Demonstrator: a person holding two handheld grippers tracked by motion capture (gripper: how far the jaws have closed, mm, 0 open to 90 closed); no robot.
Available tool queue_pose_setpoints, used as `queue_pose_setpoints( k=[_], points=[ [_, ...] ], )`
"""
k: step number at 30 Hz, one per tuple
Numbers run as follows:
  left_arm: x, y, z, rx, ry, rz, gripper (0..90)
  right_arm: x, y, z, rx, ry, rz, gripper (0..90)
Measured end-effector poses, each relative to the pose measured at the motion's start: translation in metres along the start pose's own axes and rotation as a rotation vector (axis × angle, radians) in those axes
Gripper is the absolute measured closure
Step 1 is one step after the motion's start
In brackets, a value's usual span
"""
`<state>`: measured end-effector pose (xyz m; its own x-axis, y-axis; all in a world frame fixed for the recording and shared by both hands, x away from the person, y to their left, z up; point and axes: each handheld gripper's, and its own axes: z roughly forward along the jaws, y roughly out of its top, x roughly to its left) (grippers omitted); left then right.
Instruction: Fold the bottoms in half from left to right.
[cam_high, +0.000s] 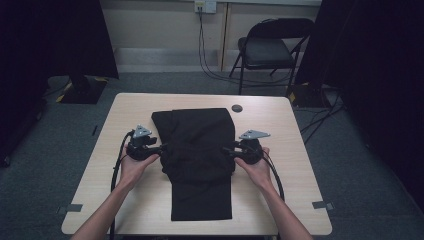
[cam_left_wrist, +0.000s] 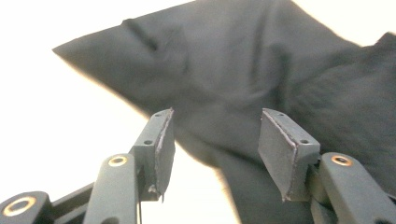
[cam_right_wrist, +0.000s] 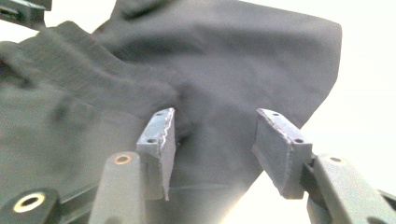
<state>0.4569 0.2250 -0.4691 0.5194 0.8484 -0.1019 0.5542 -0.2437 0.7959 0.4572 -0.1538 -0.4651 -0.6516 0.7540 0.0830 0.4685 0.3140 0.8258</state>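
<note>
A black garment (cam_high: 200, 155) lies partly folded down the middle of the light wooden table (cam_high: 280, 125), bunched across its centre. My left gripper (cam_high: 161, 148) is at the cloth's left edge, jaws open, with black fabric (cam_left_wrist: 219, 88) spread just beyond the pads (cam_left_wrist: 163, 144). On the opposite side, my right gripper (cam_high: 225, 149) meets the right edge, also open; a raised fold of the garment (cam_right_wrist: 140, 93) lies in front of its pads (cam_right_wrist: 280, 149). Nothing is clamped between either pair of jaws.
A small dark round disc (cam_high: 237, 108) sits on the table behind the garment. A black folding chair (cam_high: 267, 47) stands beyond the far edge, with cables (cam_high: 205, 55) on the floor. Bare tabletop lies to both sides of the cloth.
</note>
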Motion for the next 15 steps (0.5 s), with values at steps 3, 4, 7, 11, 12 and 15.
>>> queue_pose_setpoints(
  k=[3, 4, 7, 11, 12, 15],
  points=[
    [-0.003, -0.001, 0.014, 0.035, -0.032, 0.014, 43.2, -0.003, -0.007, 0.019, 0.071, -0.023, -0.019, 44.5],
    [-0.008, 0.000, 0.020, 0.051, -0.049, 0.026, 42.6, -0.003, -0.009, 0.024, 0.085, -0.019, -0.016, 43.9],
    [-0.016, -0.001, 0.025, 0.046, -0.057, 0.035, 40.6, 0.000, -0.014, 0.034, 0.119, -0.044, -0.037, 43.2],
    [-0.020, -0.013, 0.029, 0.065, -0.076, 0.036, 38.7, 0.000, -0.017, 0.034, 0.113, -0.033, -0.023, 43.7],
    [-0.021, -0.014, 0.029, 0.061, -0.086, 0.023, 38.7, 0.000, -0.017, 0.033, 0.111, -0.026, -0.024, 44.5],
    [-0.023, -0.011, 0.024, 0.047, -0.099, 0.044, 38.7, 0.005, -0.016, 0.028, 0.095, -0.009, -0.042, 45.6]
  ],
)
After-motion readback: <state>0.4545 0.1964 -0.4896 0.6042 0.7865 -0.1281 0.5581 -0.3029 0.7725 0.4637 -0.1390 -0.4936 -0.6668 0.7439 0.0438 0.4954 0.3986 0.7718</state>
